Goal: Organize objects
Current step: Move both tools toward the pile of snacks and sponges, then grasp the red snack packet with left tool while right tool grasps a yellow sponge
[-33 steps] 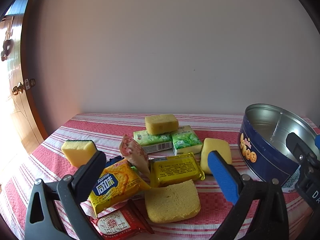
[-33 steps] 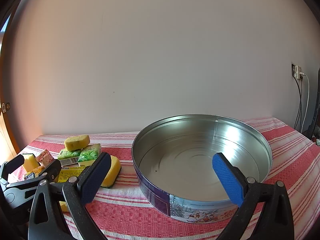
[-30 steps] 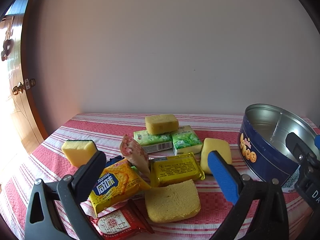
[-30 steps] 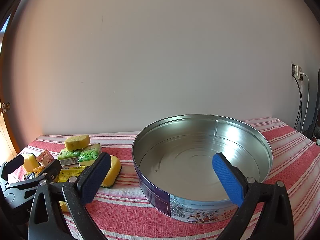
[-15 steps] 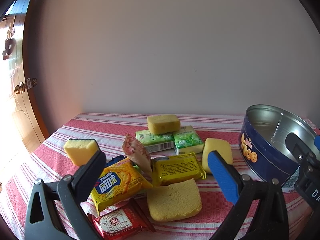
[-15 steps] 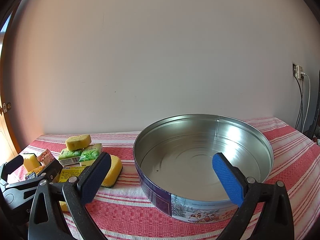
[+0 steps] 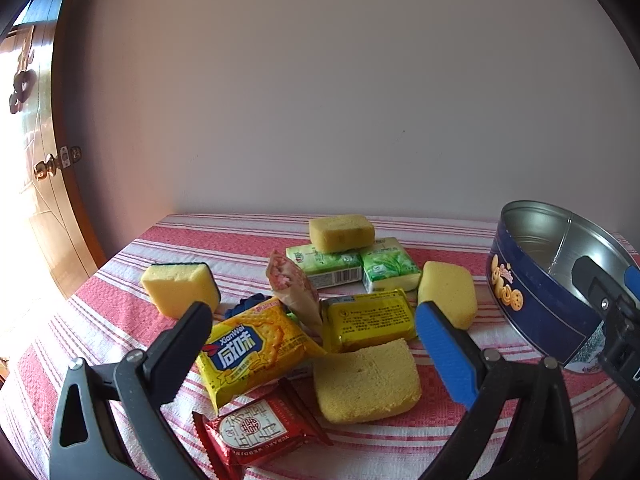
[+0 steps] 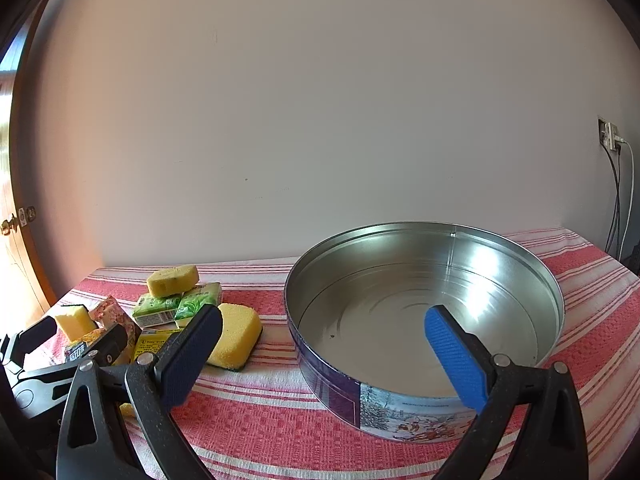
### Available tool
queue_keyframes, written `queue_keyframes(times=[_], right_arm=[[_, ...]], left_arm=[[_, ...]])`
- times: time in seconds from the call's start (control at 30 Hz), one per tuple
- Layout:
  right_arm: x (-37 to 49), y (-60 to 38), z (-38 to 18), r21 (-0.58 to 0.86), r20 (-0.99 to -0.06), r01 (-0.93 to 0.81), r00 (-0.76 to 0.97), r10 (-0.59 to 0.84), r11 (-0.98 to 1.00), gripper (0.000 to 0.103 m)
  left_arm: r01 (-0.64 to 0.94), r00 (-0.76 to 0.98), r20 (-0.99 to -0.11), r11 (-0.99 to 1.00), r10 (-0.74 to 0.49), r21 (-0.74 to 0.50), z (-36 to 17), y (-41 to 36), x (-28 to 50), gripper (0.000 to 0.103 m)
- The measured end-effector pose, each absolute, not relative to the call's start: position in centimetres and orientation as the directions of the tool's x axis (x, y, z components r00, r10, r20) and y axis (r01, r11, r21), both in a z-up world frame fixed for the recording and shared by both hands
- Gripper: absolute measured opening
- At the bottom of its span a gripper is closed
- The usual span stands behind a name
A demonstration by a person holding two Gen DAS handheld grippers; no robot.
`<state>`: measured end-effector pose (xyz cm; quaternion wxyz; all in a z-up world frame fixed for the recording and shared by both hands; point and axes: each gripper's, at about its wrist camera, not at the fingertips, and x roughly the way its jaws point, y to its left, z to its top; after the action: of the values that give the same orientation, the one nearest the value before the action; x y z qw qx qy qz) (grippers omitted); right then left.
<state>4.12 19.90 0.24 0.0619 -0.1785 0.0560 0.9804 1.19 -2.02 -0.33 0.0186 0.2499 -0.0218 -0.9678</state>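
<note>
**Both grippers wide over table, nothing held**

Left gripper [image 7: 312,330]: jaws spread wide, empty, hovering above a pile of snack packets and sponges. Yellow cracker packet [image 7: 252,346] lies below and between its fingers; flat sponge [image 7: 366,380] just beside it, red packet [image 7: 256,432] nearest the camera.

Right gripper [image 8: 320,342]: jaws spread wide, empty, facing the round tin [image 8: 520,276], which stands on the striped cloth [image 8: 260,412], right of the pile.

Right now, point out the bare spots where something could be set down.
The round tin is empty inside. Bare striped cloth lies in front of the tin, and also behind the green packets toward the wall. The snack-and-sponge pile left of the tin is crowded.
</note>
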Motion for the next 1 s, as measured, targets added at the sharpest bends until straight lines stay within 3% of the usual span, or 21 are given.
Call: queue_keyframes(times=[0.2, 0.33, 0.5, 0.8, 1.0], right_arm=[[3.8, 19.2, 0.1, 0.085, -0.375, -0.086, -0.926, 0.049, -0.993, 0.102], [3.6, 18.1, -0.1, 0.091, -0.402, -0.017, -0.915, -0.021, -0.996, 0.1], [1.9, 15.8, -1.2, 0.13, -0.517, 0.113, -0.84, -0.165, -0.985, 0.082], [-0.5, 9.9, -3.4, 0.135, -0.661, 0.239, -0.701, -0.267, -0.962, 0.081], [-2.9, 7.2, -5.4, 0.193, -0.735, 0.268, -0.597, -0.32, -0.944, 0.08]], left_arm=[[0.038, -0.864, -0.5, -0.998, -0.057, 0.049, 0.0, -4.6, 2.9, 0.103], [0.052, -0.852, -0.513, -0.992, -0.105, 0.117, -0.2, -6.9, 3.9, 0.103], [0.055, -0.819, -0.564, -0.993, -0.103, 0.102, -0.9, -10.0, 4.6, 0.103], [0.012, -0.792, -0.602, -0.99, -0.096, 0.143, -1.6, -11.4, 4.4, 0.103], [-0.047, -0.771, -0.637, -0.994, -0.026, 0.098, -1.8, -11.5, 4.7, 0.103]])
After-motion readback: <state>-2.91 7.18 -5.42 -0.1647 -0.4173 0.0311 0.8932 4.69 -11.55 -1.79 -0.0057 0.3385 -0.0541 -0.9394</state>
